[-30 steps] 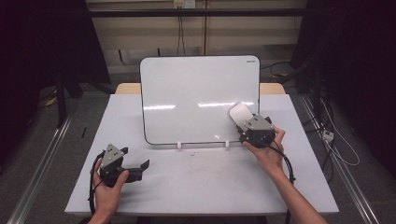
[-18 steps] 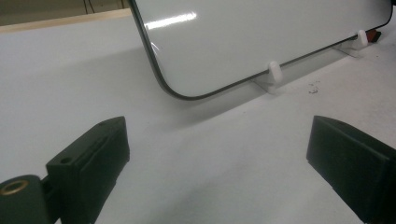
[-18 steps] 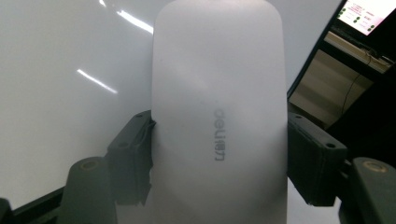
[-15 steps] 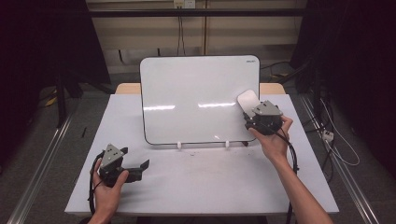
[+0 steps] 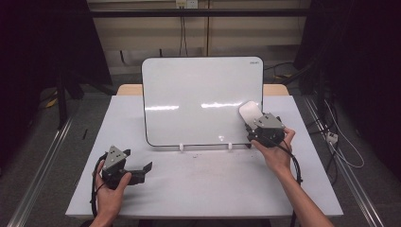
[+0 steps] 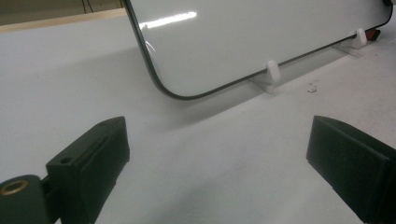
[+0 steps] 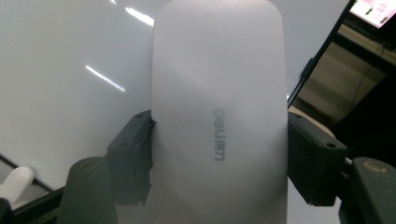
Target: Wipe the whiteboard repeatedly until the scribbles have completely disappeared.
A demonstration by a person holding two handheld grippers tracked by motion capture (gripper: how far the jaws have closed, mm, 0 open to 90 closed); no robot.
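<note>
My right gripper (image 5: 255, 124) is closed on the white eraser (image 7: 218, 112), with 1 jaw pressed on each long side of it. The eraser lies against the lower right part of the whiteboard (image 5: 198, 94), close to the right edge. My left gripper (image 5: 142, 170) rests low over the table (image 5: 213, 189), well apart from the board, with its 2 jaws wide open and nothing between them.

I think the work now is to wipe the board with the eraser. The board stands tilted on 2 small white feet (image 6: 272, 71), and nothing holds it from behind that I can see. If I push too hard, the board could slide back or fall over. My left gripper is too far away to steady it.

The eraser is smooth, and I grip it only by the sides. During a strong stroke it could twist or slip out of the jaws.

Near the right edge, the eraser could also run off the board.
</note>
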